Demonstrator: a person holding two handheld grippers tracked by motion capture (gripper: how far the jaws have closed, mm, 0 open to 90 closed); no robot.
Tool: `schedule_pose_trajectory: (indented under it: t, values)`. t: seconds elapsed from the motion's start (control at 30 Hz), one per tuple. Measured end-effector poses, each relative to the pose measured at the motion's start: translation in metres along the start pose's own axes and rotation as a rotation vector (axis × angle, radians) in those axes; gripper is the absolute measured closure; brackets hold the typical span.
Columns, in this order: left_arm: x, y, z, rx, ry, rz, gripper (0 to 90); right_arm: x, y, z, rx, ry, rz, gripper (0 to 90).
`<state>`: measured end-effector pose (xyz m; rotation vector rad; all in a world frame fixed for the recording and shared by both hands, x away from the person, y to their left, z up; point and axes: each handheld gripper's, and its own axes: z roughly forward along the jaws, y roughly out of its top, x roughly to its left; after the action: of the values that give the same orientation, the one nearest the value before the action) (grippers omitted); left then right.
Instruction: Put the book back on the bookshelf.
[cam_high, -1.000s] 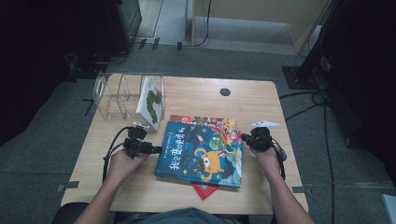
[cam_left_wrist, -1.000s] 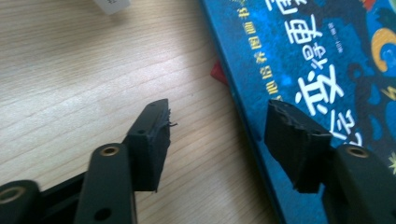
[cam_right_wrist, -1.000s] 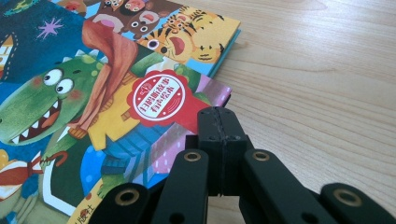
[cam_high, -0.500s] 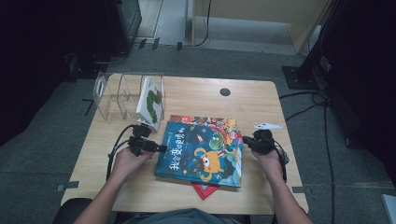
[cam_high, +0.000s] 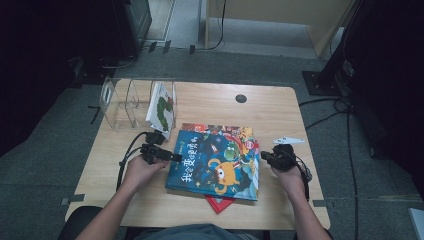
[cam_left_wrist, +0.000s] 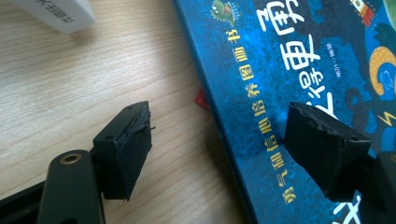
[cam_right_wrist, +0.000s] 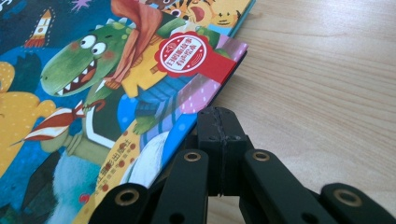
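A blue book (cam_high: 215, 165) is seen lying flat at the table's (cam_high: 270, 107) centre, stacked on other books; a red corner (cam_high: 218, 203) pokes out at its 6 o'clock edge. The left gripper (cam_high: 167, 156) is held at the book's 9 o'clock edge, its jaws just opened wide, one over the wood, the other above the cover, nothing pinched. The right gripper (cam_high: 265, 156) is held at the 3 o'clock edge, jaws clenched together, empty, beside the cover. A clear rack (cam_high: 122, 102) with a white book (cam_high: 161, 105) stands at 11 o'clock.
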<state>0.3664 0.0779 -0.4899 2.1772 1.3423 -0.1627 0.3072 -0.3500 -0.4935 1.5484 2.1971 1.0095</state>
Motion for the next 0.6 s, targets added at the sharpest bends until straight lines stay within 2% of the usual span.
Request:
schedule_pose_trajectory:
  t: [0.27,0.5,0.6]
  values:
    - [-0.002,0.002,0.003,0.014,-0.026,0.006,23.9,0.009,-0.003,0.001,0.035,0.018,-0.028,90.0]
    - [-0.005,0.003,0.006,0.018,-0.040,0.007,24.8,0.010,-0.003,0.002,0.031,0.013,-0.037,90.0]
    - [-0.007,0.003,0.008,0.023,-0.077,-0.005,29.4,0.011,-0.002,0.003,0.031,0.017,-0.046,90.0]
